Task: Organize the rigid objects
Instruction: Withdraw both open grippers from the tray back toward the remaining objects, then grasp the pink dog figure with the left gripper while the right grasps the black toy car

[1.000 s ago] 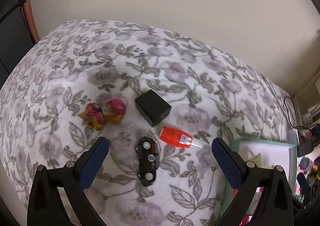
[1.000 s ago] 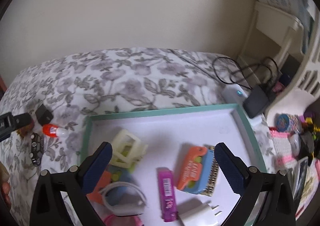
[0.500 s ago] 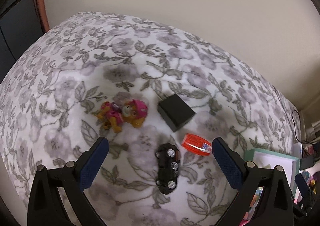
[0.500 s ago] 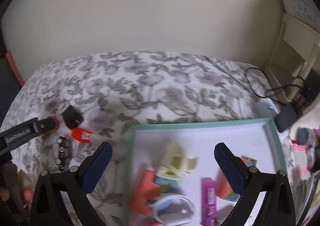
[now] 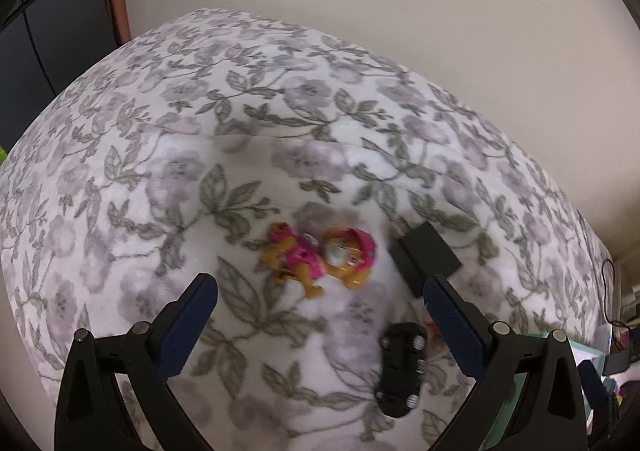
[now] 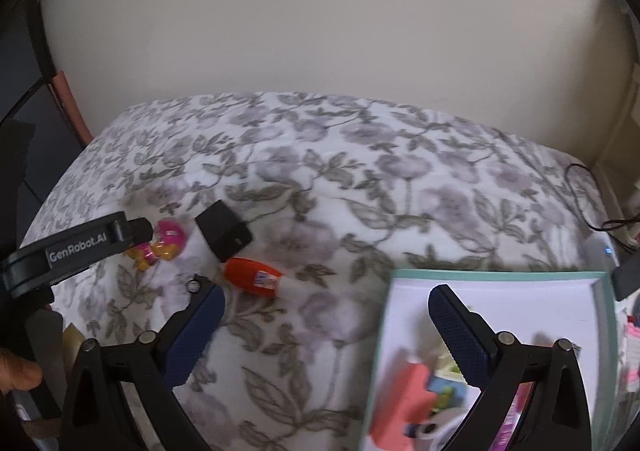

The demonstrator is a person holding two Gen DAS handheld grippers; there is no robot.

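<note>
On the flowered bedcover ahead of me lies a pink-and-orange pup figure (image 5: 320, 257) on its side. Just beside it to the right sits a small black box (image 5: 426, 253), flat and skewed. Nearer me a black toy car (image 5: 400, 365) lies belly up, its wheels showing. An orange-red tube with a white tip (image 6: 256, 277) lies flat by the box. The teal-rimmed tray (image 6: 600, 303) holds blurred colourful pieces.
</note>
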